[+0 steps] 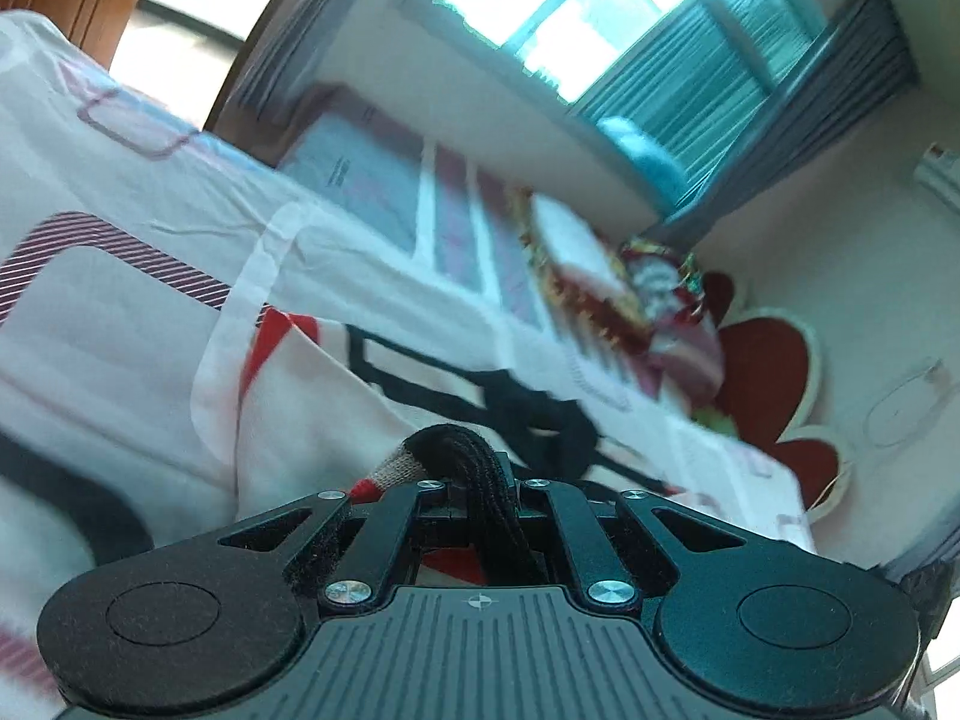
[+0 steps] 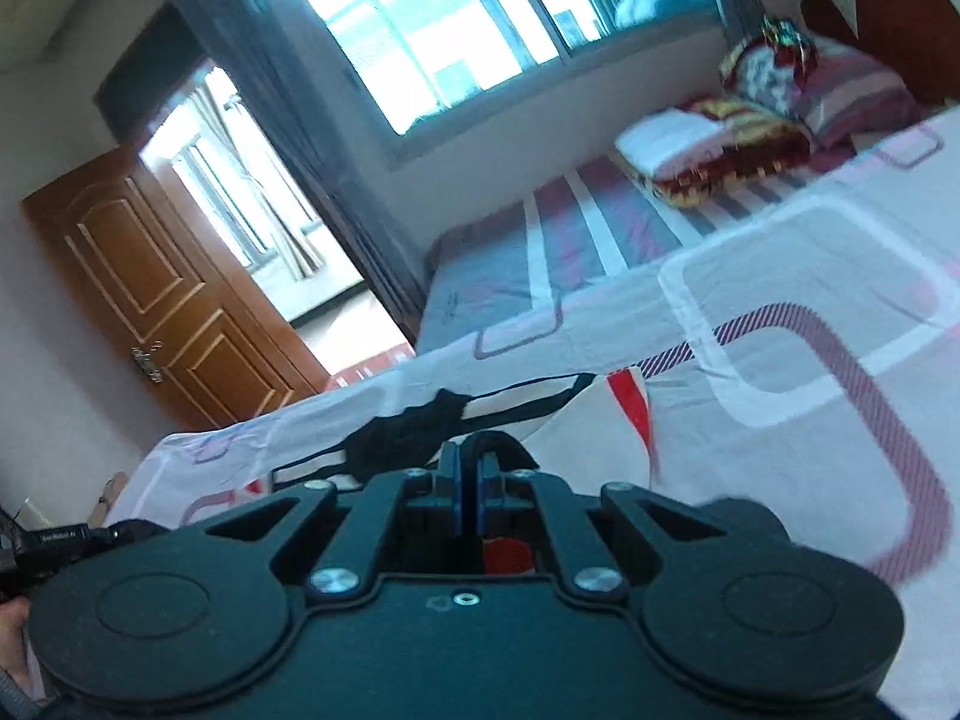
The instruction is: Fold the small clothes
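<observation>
**Garment pinched at both ends over the bed**

Small white garment [image 1: 312,420] with red patches and black lettering lies partly on the white bedsheet with pink and purple rounded-square outlines [image 1: 120,180], and rises toward both cameras. In the left wrist view its bunched black ribbed trim [image 1: 474,468] — with a beige and red bit beside it — is clamped in the left gripper [image 1: 474,483], whose black jaws are pressed almost together on the cloth. Behind it the sheet runs up to a striped pink, grey and white cover [image 1: 462,228], then red and gold patterned pillows [image 1: 600,288] and a dark red, flower-shaped headboard [image 1: 774,372] against the wall. A bright window with teal curtains [image 1: 600,18] fills the top.

In the right wrist view a brown panelled wooden door [image 2: 162,294] stands open at the left, and a window [image 2: 432,30] is above. The same garment [image 2: 576,426] spreads across the sheet [image 2: 780,360] just ahead of the right gripper [image 2: 470,462]. Its blue-edged fingers [image 2: 450,474] are nearly closed — a black hem [image 2: 492,441] is nipped between them. The pillows [image 2: 720,162] lie at the upper right, blurred.
</observation>
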A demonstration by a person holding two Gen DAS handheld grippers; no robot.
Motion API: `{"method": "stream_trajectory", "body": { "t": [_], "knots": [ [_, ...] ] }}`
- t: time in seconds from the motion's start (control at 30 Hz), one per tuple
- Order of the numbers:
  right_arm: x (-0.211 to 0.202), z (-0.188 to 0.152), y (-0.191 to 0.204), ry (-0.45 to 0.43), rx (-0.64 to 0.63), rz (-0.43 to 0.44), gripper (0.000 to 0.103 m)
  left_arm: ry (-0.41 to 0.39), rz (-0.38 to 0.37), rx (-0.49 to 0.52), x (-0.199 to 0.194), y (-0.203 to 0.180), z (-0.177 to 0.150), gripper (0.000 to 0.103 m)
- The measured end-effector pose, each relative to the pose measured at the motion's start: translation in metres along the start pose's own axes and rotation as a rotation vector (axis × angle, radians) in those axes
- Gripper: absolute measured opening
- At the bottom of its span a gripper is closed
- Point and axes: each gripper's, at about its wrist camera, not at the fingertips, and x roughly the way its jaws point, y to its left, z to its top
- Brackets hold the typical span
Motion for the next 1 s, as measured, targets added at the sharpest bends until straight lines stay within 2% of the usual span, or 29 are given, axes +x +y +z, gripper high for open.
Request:
{"method": "stream_trajectory", "body": {
  "t": [0.2,0.3,0.33,0.37,0.4,0.43,0.47,0.5,0.57,0.67,0.8,0.87,0.9,0.93,1.0],
  "knots": [
    [0.080,0.006,-0.030,0.061,0.074,-0.039,0.005,0.066,0.021,0.018,0.072,0.024,0.021,0.005],
    [0.112,0.011,-0.046,0.100,0.142,-0.038,0.006,0.058,-0.022,-0.015,0.099,0.032,0.023,0.005],
    [0.121,0.012,-0.052,0.105,0.169,-0.042,0.011,0.057,-0.028,-0.030,0.105,0.034,0.021,0.021],
    [0.127,0.011,-0.057,0.096,0.194,-0.041,0.024,0.044,-0.048,-0.048,0.107,0.036,0.018,0.035],
    [0.128,0.010,-0.061,0.085,0.215,-0.029,0.032,0.019,-0.088,-0.067,0.107,0.039,0.015,0.064],
    [0.126,0.009,-0.064,0.065,0.234,-0.027,0.054,-0.011,-0.127,-0.073,0.104,0.039,0.013,0.080],
    [0.121,0.008,-0.065,0.030,0.239,-0.024,0.066,-0.037,-0.127,-0.060,0.101,0.036,0.012,0.082],
    [0.116,0.009,-0.067,0.000,0.240,-0.013,0.067,-0.052,-0.117,-0.040,0.099,0.032,0.012,0.082],
    [0.107,0.010,-0.071,-0.028,0.239,0.000,0.058,-0.059,-0.104,-0.012,0.095,0.029,0.013,0.082],
    [0.095,0.012,-0.071,-0.031,0.171,-0.006,0.049,-0.074,-0.022,0.135,0.087,0.017,0.018,0.081],
    [0.089,0.015,-0.059,-0.004,-0.022,-0.038,0.050,0.021,0.089,0.296,0.096,0.004,0.027,0.081],
    [0.094,0.014,-0.047,0.032,-0.152,-0.062,0.050,0.069,0.111,0.337,0.103,0.000,0.027,0.070],
    [0.097,0.011,-0.039,0.052,-0.229,-0.070,0.050,0.093,0.128,0.347,0.107,-0.001,0.027,0.058],
    [0.101,0.008,-0.031,0.069,-0.278,-0.074,0.050,0.107,0.150,0.354,0.109,-0.002,0.028,0.050],
    [0.111,0.002,-0.020,0.099,-0.361,-0.091,0.050,0.119,0.173,0.365,0.112,0.002,0.025,0.049]
  ]
}}
